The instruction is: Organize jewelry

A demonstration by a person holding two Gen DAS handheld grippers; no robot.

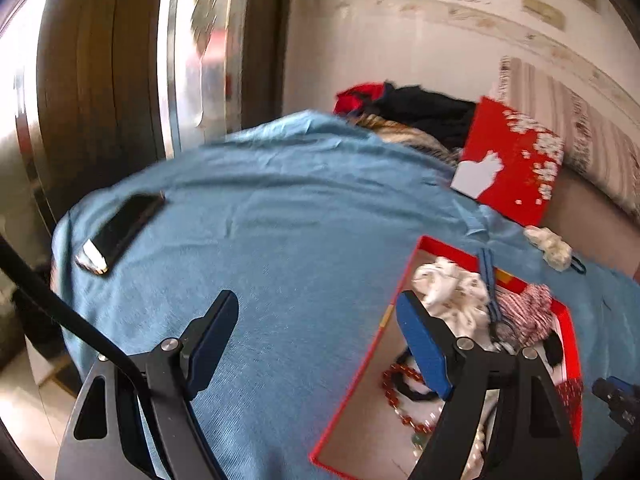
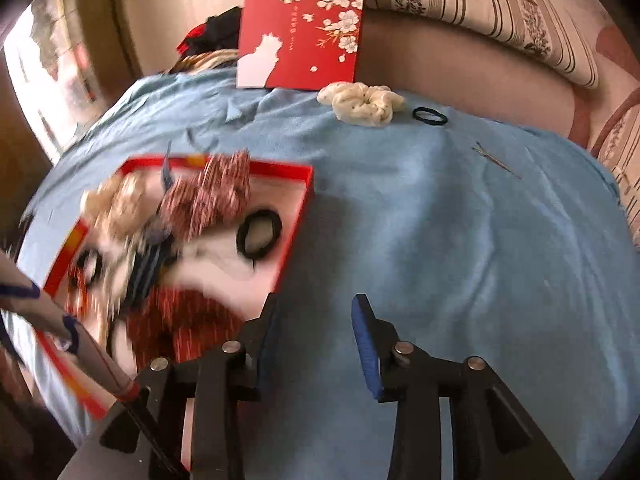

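Scrunchies fill the red box [image 2: 298, 200] left of the right gripper [image 2: 316, 336]; both grippers gape empty, so reach ahead for the cream scrunchie [image 2: 360, 104].

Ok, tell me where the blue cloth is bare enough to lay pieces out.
Widest bare patch: between the red box and the hairpin. More room between the phone and the box. Crowded: inside the box, and by the cream scrunchie and lid.

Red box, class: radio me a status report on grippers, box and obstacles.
Left gripper open, empty. Right gripper open, empty, beside red box. Cream scrunchie, black hair tie outside on blue cloth. Nothing blocking.
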